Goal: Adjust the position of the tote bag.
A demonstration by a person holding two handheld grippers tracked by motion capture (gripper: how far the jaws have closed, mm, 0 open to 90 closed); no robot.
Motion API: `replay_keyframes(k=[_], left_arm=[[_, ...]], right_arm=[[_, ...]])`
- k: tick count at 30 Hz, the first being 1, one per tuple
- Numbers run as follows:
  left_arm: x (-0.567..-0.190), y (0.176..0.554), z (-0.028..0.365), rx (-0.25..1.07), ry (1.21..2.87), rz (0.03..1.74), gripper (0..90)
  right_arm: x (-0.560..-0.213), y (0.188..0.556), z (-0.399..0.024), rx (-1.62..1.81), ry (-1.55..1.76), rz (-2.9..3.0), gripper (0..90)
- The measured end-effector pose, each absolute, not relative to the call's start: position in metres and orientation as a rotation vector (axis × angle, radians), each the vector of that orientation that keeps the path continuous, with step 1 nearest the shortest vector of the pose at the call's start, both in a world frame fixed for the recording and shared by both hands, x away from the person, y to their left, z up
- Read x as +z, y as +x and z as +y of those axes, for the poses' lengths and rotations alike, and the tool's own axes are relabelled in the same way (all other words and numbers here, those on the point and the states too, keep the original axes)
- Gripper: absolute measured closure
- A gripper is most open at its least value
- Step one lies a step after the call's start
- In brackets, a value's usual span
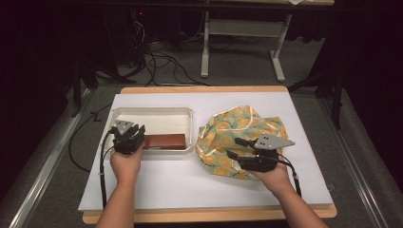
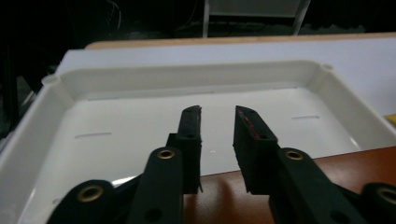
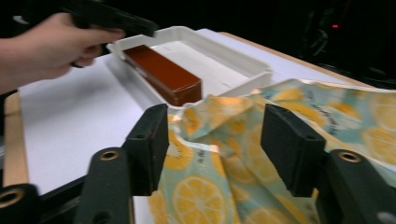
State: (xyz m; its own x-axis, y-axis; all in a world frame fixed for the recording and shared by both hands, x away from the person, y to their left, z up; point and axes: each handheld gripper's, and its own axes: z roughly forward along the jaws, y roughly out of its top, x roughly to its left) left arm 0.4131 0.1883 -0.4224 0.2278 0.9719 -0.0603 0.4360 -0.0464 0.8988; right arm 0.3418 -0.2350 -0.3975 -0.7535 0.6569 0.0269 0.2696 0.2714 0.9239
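One crumpled cloth point(image 1: 242, 137), teal with orange slices, lies on the bench point(image 1: 166, 175). The right hand-held gripper point(image 3: 212, 149) gapes wide over it, gripping nothing. The left hand-held gripper point(image 2: 217, 135), narrowly parted and empty, hovers above a brown block point(image 1: 164, 141).

Front strip of the counter point(image 1: 190, 190) is bare w/ room to pass, the white tray point(image 1: 153, 112) is open at the back but a brown block point(image 1: 164, 141) fills its near side, & the crumpled lemon-print cloth point(image 1: 233, 128) crowds the right half.
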Motion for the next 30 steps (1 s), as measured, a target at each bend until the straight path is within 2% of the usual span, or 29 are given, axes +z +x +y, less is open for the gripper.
replay_keyframes(k=[6, 8, 11, 15, 16, 18, 19, 23, 30], left_arm=[[-0.409, 0.376, 0.197, 0.772, 1.61, 1.282, 50.4], [-0.412, 0.362, 0.196, 0.783, 1.63, 1.263, 46.9], [-0.418, 0.346, 0.198, 0.731, 1.66, 1.252, 40.2], [-0.437, 0.328, 0.199, 0.701, 1.673, 1.256, 34.5], [-0.446, 0.322, 0.199, 0.714, 1.675, 1.258, 33.9], [-0.45, 0.325, 0.199, 0.651, 1.748, 1.275, 32.8], [-0.449, 0.325, 0.199, 0.667, 1.758, 1.246, 29.0], [-0.456, 0.33, 0.196, 0.653, 1.812, 1.233, 27.8], [-0.456, 0.328, 0.196, 0.652, 1.794, 1.23, 27.9]], right_arm=[[-0.398, 0.334, -0.263, 1.356, 0.934, 2.098, 31.9], [-0.4, 0.33, -0.277, 1.335, 0.967, 2.075, 30.6], [-0.404, 0.324, -0.296, 1.26, 1.023, 2.034, 28.2], [-0.413, 0.315, -0.323, 1.158, 1.104, 1.935, 22.0], [-0.418, 0.31, -0.331, 1.142, 1.123, 1.894, 20.6], [-0.431, 0.298, -0.347, 1.109, 1.177, 1.827, 21.0], [-0.432, 0.297, -0.352, 1.094, 1.198, 1.835, 19.6], [-0.433, 0.3, -0.379, 1.099, 1.307, 1.734, 18.6], [-0.439, 0.303, -0.385, 1.099, 1.359, 1.711, 19.0]])
